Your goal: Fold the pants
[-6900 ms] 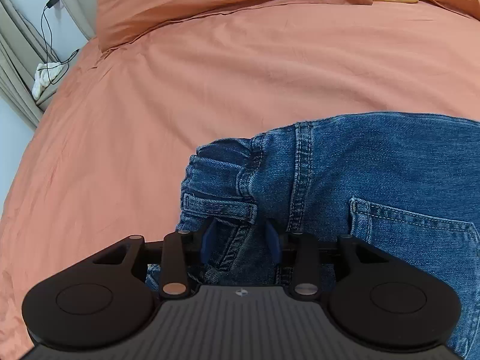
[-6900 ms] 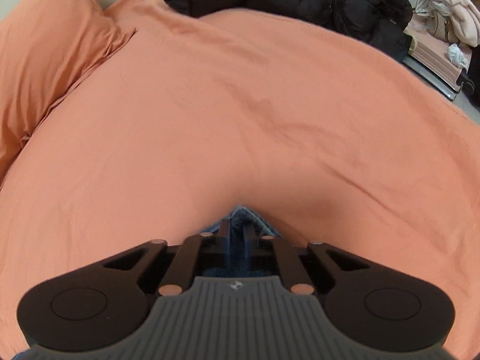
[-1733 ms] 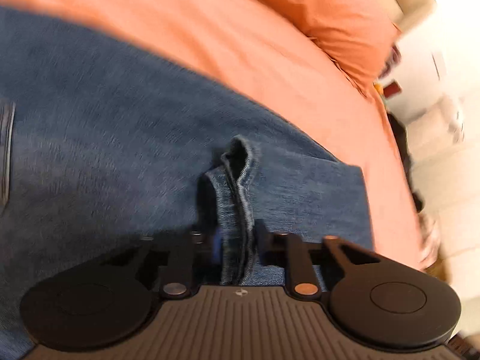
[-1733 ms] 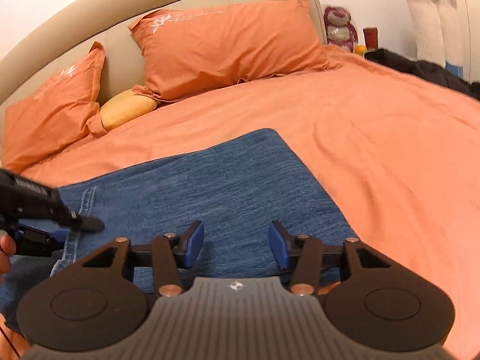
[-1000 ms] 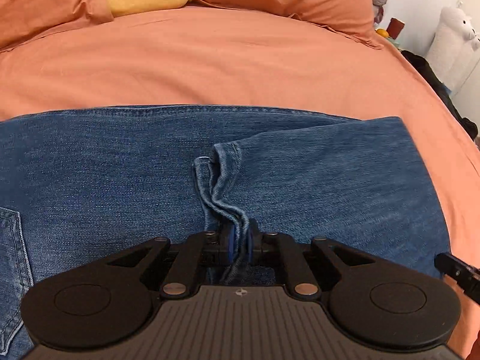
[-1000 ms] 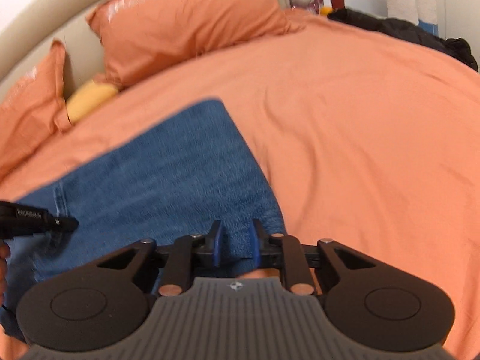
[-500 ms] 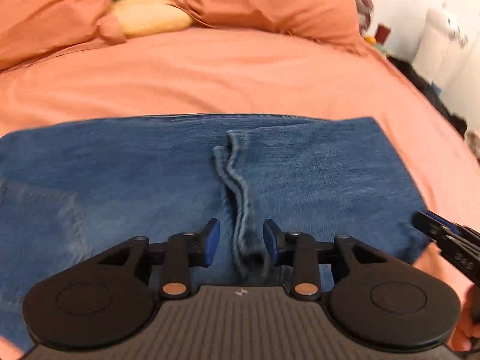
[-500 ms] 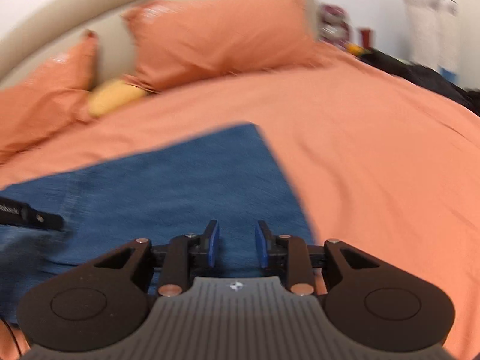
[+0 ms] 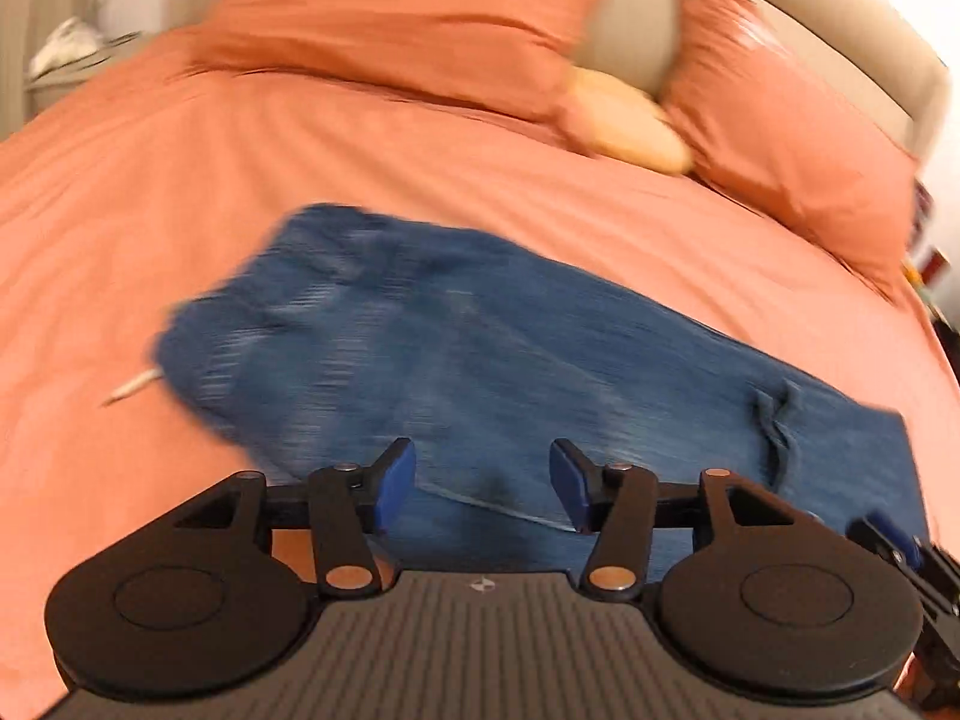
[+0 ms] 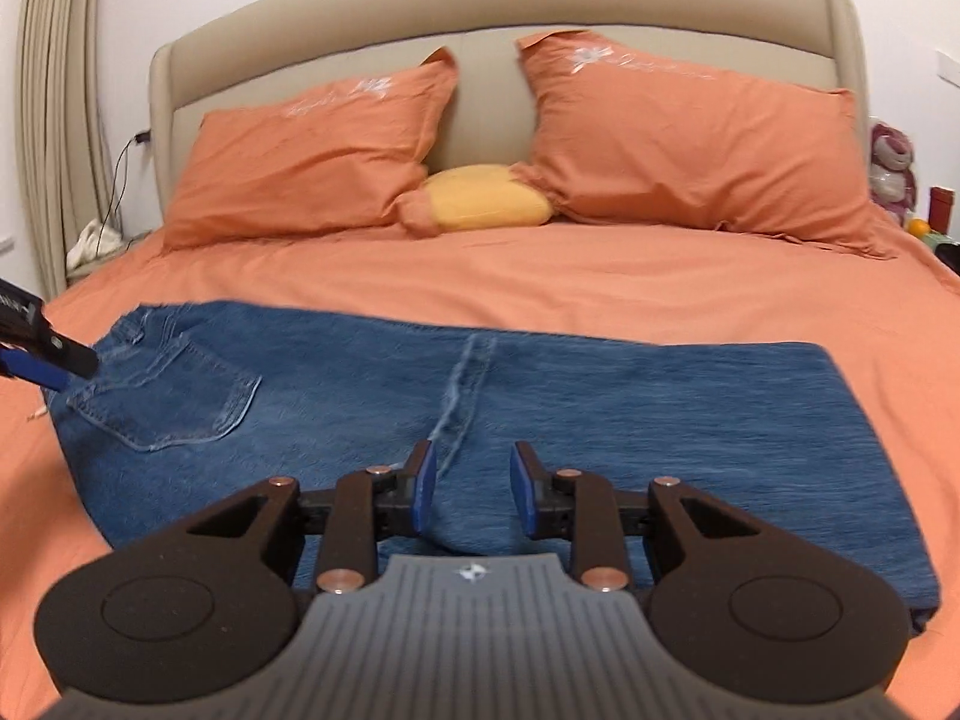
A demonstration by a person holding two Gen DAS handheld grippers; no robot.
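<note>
The blue jeans [image 10: 540, 402] lie flat across the orange bed [image 10: 540, 276], folded lengthwise, back pocket at the left and leg hems folded back to the middle. My right gripper [image 10: 467, 489] is open and empty above the near edge at the jeans' middle. My left gripper [image 9: 480, 483] is open and empty over the near edge of the jeans [image 9: 480, 348] toward the waist end; this view is blurred. The left gripper's tip also shows in the right wrist view [image 10: 42, 360] by the waistband.
Two orange pillows [image 10: 312, 162] and a yellow cushion [image 10: 486, 204] lean on the beige headboard [image 10: 480, 18]. A curtain and a cable stand at the left, a plush toy [image 10: 894, 174] at the right. The right gripper's tip [image 9: 894, 540] shows at the left view's right edge.
Both grippers let go of the jeans and opened. The left one swung left toward the waist end; the right one pulled back and centred on the jeans.
</note>
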